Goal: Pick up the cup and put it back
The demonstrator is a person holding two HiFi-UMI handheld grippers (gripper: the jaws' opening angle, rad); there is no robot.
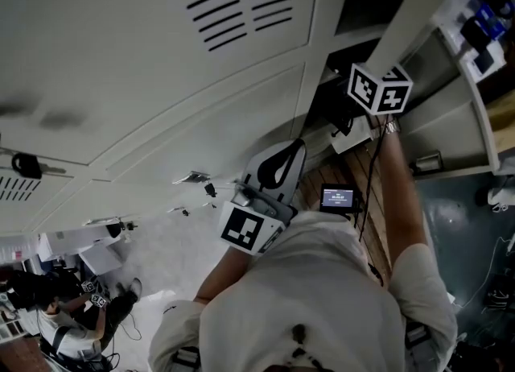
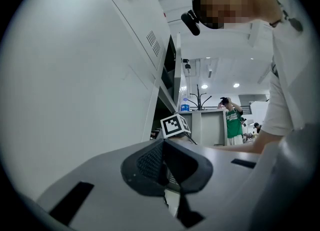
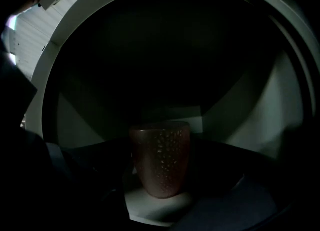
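Standing upright inside dark compartment: cup

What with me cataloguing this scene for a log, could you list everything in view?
cup: one, reddish-brown speckled, upright in a dark compartment
lockers: one bank, pale grey, filling the head view's left
small screen: one, dark and lit, below the right arm
bottle: one, blue, on a distant counter
bystander: one, green shirt, beyond the counter
left tongs: one, grey, shut and empty, beside the lockers
right tongs: one, dark, open, cup between them
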